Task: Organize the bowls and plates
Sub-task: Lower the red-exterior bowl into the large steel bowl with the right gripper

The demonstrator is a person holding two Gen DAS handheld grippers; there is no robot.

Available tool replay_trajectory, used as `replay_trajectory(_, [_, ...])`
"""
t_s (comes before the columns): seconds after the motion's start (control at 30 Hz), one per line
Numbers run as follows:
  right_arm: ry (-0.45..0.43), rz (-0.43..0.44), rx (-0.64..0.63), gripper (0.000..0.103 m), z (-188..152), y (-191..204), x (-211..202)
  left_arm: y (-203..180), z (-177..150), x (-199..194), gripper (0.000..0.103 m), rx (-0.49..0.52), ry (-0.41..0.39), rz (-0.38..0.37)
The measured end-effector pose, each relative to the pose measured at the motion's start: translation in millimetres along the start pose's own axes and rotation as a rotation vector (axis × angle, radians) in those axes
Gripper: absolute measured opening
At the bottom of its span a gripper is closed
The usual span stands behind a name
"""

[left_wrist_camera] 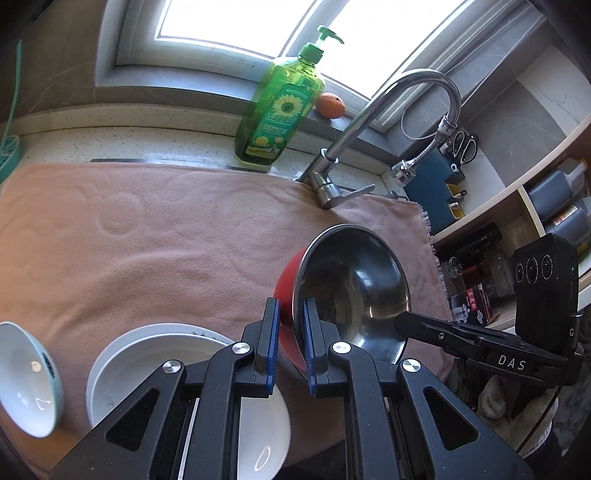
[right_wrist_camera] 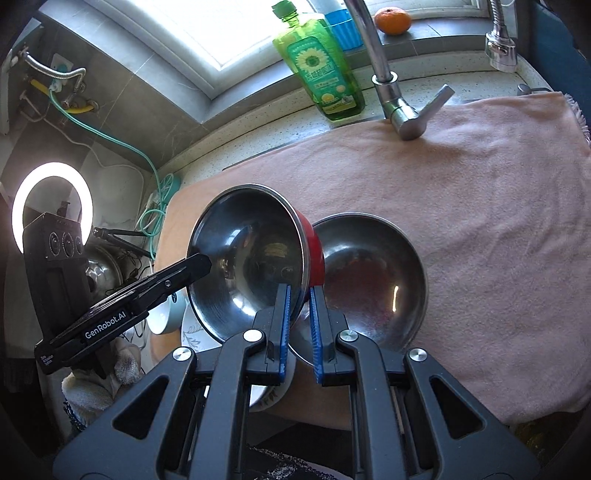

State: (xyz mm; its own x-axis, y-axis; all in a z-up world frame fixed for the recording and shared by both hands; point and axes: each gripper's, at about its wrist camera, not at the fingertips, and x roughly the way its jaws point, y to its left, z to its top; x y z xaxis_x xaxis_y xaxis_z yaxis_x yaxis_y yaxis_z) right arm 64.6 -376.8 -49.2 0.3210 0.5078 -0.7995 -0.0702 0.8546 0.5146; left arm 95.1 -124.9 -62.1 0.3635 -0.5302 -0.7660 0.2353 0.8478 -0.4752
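Note:
A red bowl with a steel inside [left_wrist_camera: 354, 280] [right_wrist_camera: 251, 266] is held tilted above the pink towel [left_wrist_camera: 166, 236] [right_wrist_camera: 461, 206]. My left gripper [left_wrist_camera: 290, 332] is shut on its left rim. My right gripper [right_wrist_camera: 298, 317] is shut on its right rim. In the left wrist view the right gripper's finger [left_wrist_camera: 424, 326] reaches the bowl's far rim. In the right wrist view the left gripper's finger [right_wrist_camera: 184, 271] does the same. A second steel bowl [right_wrist_camera: 373, 280] lies on the towel under the red one. White stacked bowls [left_wrist_camera: 155, 354] and a teal-rimmed bowl [left_wrist_camera: 26, 376] lie at the lower left.
A green dish soap bottle [left_wrist_camera: 280, 103] [right_wrist_camera: 321, 62], an orange [left_wrist_camera: 330, 105] [right_wrist_camera: 393, 20] and a steel faucet [left_wrist_camera: 369, 122] [right_wrist_camera: 388, 74] stand behind the towel. Shelves with bottles [left_wrist_camera: 546, 206] are to the right. A ring light [right_wrist_camera: 51, 199] stands at the left.

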Motion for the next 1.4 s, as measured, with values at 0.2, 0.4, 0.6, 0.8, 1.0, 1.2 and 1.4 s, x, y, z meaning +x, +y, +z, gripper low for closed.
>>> replay_trajectory(0.2, [0.016, -0.025, 0.019, 0.011, -4.7, -21.9, 0.3, -16.3, -6.4, 22.2, 0.011, 0.016, 0.045, -0.001])
replay_trajectory(0.4, [0.042, -0.074, -0.007, 0.011, -6.9, -31.6, 7.8, -25.5, -10.2, 38.7, 0.011, 0.035, 0.077, 0.017])
replay_trajectory(0.6, [0.069, -0.092, -0.010, 0.011, -7.8, -41.5, 18.9, -29.1, -14.6, 55.3, 0.011, 0.049, 0.110, 0.048])
replay_trajectory(0.8, [0.089, -0.111, -0.024, 0.011, -7.8, -44.4, 27.3, -29.3, -19.2, 66.4, 0.010, 0.058, 0.126, 0.081])
replay_trajectory(1.0, [0.103, -0.114, -0.034, 0.012, -5.5, -44.4, 32.4, -28.3, -19.6, 73.0, 0.010, 0.057, 0.139, 0.101])
replay_trajectory(1.2, [0.112, -0.121, -0.040, 0.012, -5.1, -43.5, 36.0, -27.7, -20.1, 75.3, 0.010, 0.057, 0.143, 0.112])
replay_trajectory(1.4, [0.115, -0.137, -0.048, 0.013, -5.2, -42.4, 37.8, -28.0, -21.1, 79.8, 0.011, 0.063, 0.159, 0.117])
